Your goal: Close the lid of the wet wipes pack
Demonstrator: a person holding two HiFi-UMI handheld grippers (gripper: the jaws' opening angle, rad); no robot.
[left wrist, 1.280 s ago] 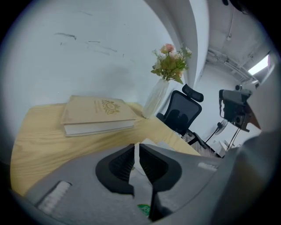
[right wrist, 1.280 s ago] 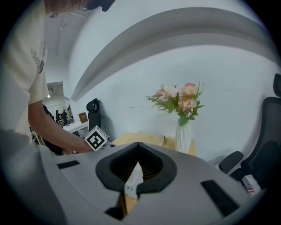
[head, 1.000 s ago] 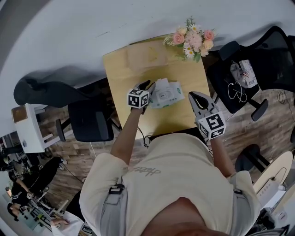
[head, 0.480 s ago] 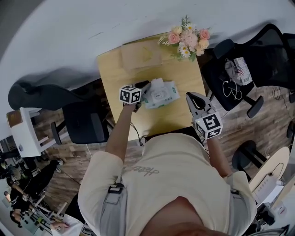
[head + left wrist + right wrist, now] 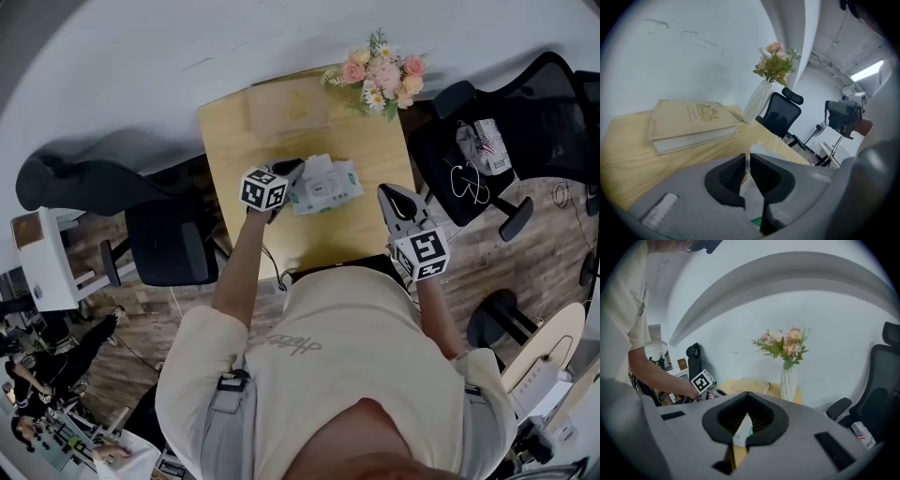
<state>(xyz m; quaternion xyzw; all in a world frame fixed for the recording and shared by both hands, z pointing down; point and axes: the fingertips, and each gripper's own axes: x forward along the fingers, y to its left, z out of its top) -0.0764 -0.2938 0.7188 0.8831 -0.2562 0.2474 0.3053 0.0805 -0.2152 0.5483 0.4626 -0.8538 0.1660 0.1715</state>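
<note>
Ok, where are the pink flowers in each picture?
Head view: the flowers are at the top, on the far right corner of the table.
Left gripper view: flowers upper middle, in a white vase, right of the book.
Right gripper view: flowers in the middle, again right of the book.
Shared landmark: the tan book lying beside them.

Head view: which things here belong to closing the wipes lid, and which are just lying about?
Job: wet wipes pack; left gripper at its edge; right gripper.
Lying about: book; vase of flowers; office chairs.
</note>
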